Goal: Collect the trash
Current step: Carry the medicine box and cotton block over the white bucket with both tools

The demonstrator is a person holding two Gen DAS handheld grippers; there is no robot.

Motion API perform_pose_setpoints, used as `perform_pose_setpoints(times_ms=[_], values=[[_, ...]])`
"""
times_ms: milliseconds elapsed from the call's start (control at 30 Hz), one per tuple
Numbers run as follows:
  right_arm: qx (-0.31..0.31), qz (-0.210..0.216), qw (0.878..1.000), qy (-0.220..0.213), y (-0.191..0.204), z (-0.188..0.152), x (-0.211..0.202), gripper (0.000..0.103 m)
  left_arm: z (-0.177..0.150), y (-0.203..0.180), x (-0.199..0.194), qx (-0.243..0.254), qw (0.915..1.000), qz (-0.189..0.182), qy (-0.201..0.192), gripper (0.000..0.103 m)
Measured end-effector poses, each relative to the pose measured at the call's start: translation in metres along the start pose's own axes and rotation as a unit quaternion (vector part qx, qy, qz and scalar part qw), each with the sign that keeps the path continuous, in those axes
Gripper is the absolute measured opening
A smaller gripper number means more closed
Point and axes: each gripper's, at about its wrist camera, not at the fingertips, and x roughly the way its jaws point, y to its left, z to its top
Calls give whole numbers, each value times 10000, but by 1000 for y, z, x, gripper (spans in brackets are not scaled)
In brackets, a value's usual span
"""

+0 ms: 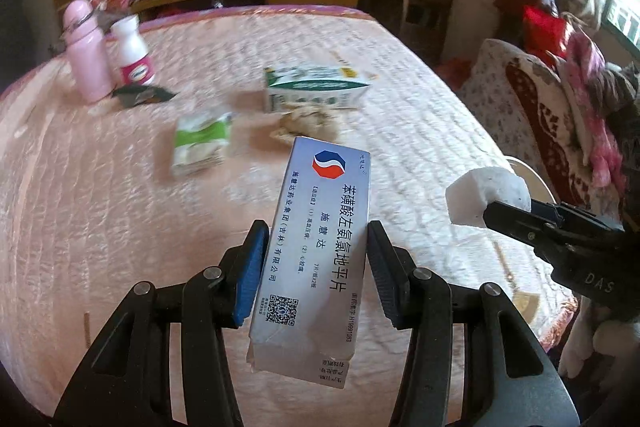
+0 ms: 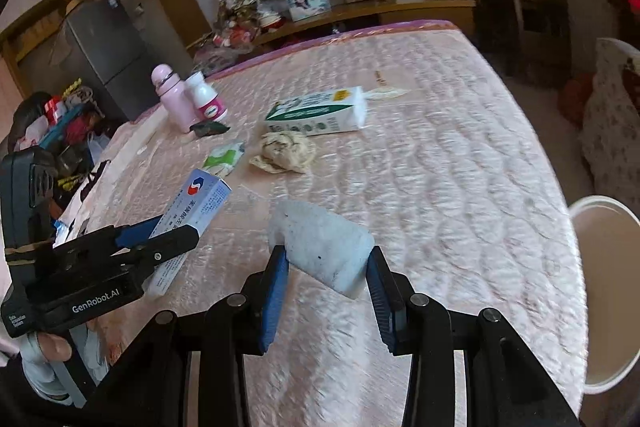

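Note:
My left gripper (image 1: 317,231) is shut on a silver medicine box (image 1: 324,187) with a red and blue logo, held tilted above the pink quilted bed (image 1: 100,207). In the right wrist view this box (image 2: 204,195) sticks out of the left gripper (image 2: 176,229) at the left. My right gripper (image 2: 327,255) is shut on a white foam chunk (image 2: 320,235). In the left wrist view the foam (image 1: 484,191) and the right gripper (image 1: 496,213) sit at the right edge of the bed.
On the bed lie a green and white carton (image 2: 316,111), a crumpled beige tissue (image 2: 286,149), a green and white packet (image 2: 224,157) and a dark wrapper (image 2: 208,128). A pink bottle (image 2: 174,99) and a white bottle (image 2: 206,99) stand behind. A white bucket (image 2: 604,287) stands beside the bed.

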Motion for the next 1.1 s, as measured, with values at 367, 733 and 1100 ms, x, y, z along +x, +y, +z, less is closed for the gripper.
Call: perform_pose_setpoints(times_ms=[367, 733, 1100], values=[[261, -301, 9989, -242, -44, -11, -43, 38, 10, -66, 7, 440, 9989, -164, -47, 48], [710, -700, 9942, -410, -105, -24, -77, 39, 22, -135, 26, 929, 9947, -431, 2, 48], [1272, -1165, 9841, -427, -173, -40, -97, 39, 33, -201, 55, 1375, 9882, -673, 103, 48]])
